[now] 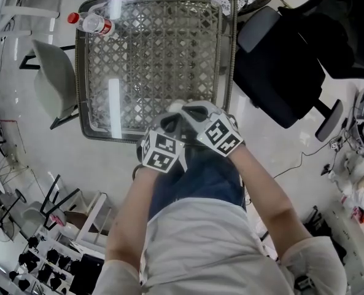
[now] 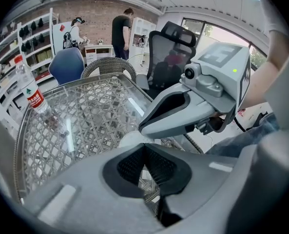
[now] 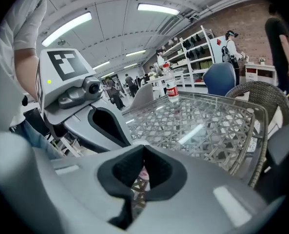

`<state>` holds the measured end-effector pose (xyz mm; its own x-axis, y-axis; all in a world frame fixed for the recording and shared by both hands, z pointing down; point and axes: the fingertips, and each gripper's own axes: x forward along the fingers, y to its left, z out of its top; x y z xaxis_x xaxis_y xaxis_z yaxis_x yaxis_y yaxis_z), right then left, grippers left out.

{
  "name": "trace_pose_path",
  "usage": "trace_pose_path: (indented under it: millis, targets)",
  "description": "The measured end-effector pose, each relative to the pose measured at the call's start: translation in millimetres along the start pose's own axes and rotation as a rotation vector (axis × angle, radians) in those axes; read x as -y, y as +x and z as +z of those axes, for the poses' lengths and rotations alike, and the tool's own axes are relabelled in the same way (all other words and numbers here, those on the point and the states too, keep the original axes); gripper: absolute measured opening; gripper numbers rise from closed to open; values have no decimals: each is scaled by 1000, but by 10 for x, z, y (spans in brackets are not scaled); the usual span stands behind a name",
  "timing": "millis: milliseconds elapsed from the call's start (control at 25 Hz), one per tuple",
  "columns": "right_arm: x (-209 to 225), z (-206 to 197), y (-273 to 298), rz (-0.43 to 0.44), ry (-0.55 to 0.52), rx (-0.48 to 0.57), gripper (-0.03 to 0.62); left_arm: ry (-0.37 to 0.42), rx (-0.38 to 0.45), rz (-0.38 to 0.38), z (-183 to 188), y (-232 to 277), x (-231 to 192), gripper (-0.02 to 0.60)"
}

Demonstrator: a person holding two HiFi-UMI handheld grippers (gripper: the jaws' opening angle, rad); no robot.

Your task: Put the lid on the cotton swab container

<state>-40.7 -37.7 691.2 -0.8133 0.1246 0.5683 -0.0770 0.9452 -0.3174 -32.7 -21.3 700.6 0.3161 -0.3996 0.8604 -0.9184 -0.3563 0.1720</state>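
Both grippers hang side by side over the near edge of the glass-topped wicker table point(image 1: 96, 60). My left gripper point(image 1: 172, 117) point(image 2: 144, 147) has its jaws shut tip to tip with nothing between them. Just past its tips lies a whitish rounded object point(image 2: 130, 138), mostly hidden; I cannot tell if it is the lid or the container. My right gripper point(image 1: 197, 112) point(image 3: 143, 151) is also shut. A small pink and white bit point(image 3: 144, 172) shows through the gap behind its pads, on the table below. Each gripper appears in the other's view, close alongside.
A water bottle point(image 1: 91, 23) point(image 2: 31, 94) point(image 3: 171, 89) stands at the table's far left corner. A black office chair point(image 1: 280, 66) is at the right of the table, a grey chair point(image 1: 53, 78) at the left. People stand by shelves in the background.
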Motion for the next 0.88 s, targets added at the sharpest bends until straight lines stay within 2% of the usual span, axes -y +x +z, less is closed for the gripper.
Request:
trace_pose_path:
  millis: [200,400,600,880]
  targets:
    - [-33,-22,-15,-40,-47,-72,3,-9,-1,6,-18,-27,18,9]
    - [-113,206,-56,-53,-34,-33,3,-6,23,32,-1,-171,-31,9]
    - [-199,515,-156,-67,-16,11,3,-43,84,66,25,-501,-174,9]
    - [-326,1021,-316,-104,17,72,3,-120,226,125,153,-1164,-470,9]
